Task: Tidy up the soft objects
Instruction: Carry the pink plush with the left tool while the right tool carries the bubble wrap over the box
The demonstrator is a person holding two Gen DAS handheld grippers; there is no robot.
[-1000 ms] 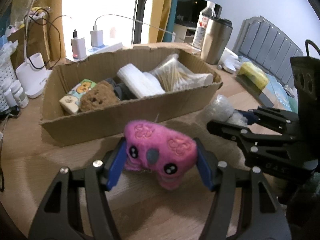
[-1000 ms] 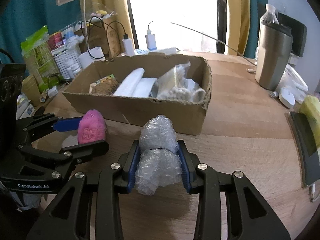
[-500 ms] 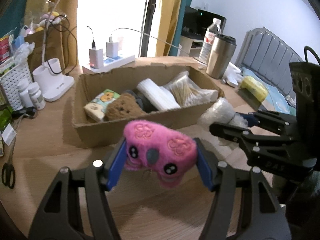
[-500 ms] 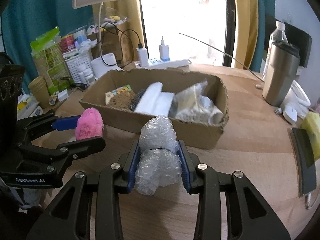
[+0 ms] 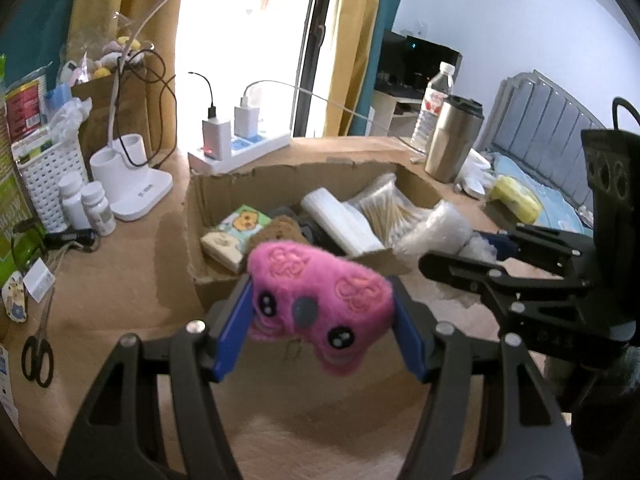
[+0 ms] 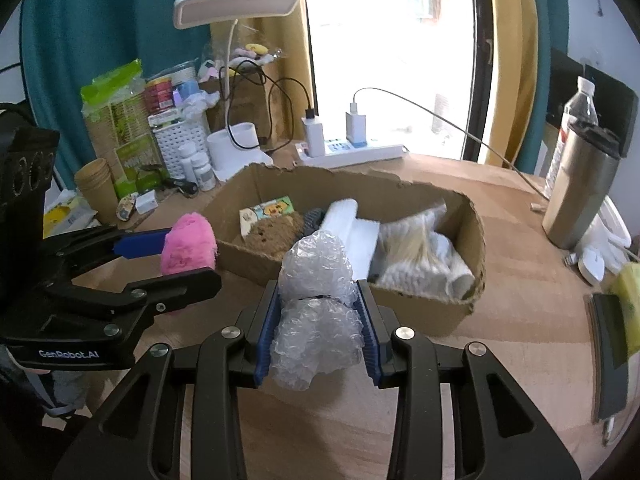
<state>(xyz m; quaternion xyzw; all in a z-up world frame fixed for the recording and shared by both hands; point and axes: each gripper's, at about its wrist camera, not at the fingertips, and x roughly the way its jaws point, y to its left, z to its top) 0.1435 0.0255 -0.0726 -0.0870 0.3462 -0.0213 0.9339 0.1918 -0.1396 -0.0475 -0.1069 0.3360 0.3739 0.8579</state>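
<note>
Both hand-held grippers have risen since a second ago, so the cardboard box (image 6: 472, 240) now sits lower in each view and more of the room behind it shows. Left hand-held gripper (image 5: 320, 320) is clamped on the pink plush toy (image 5: 320, 300), its blue pads pressing the toy's two sides, and the toy hangs clear of the table (image 5: 120, 280) just in front of the box's near wall. Right hand-held gripper (image 6: 318, 328) is clamped on a wad of bubble wrap (image 6: 316, 308), pinched at its waist, also off the table and just before the box's near wall, beside the pink toy.

Inside the box, from its left end to its right, lie a small printed pack (image 6: 268, 214), a brown plush (image 6: 276, 230), a white roll (image 6: 340, 216), a bag of cotton swabs (image 5: 390, 210) and a white knitted piece (image 6: 420, 268).

Behind the box stand a white power strip (image 6: 352, 152) with two chargers plugged in and a desk lamp (image 6: 236, 4). To the right of the box stands a steel tumbler (image 6: 580, 188), with a water bottle (image 6: 578, 108) behind it. Left of the box, scissors (image 5: 38, 356) lie flat on the table.
</note>
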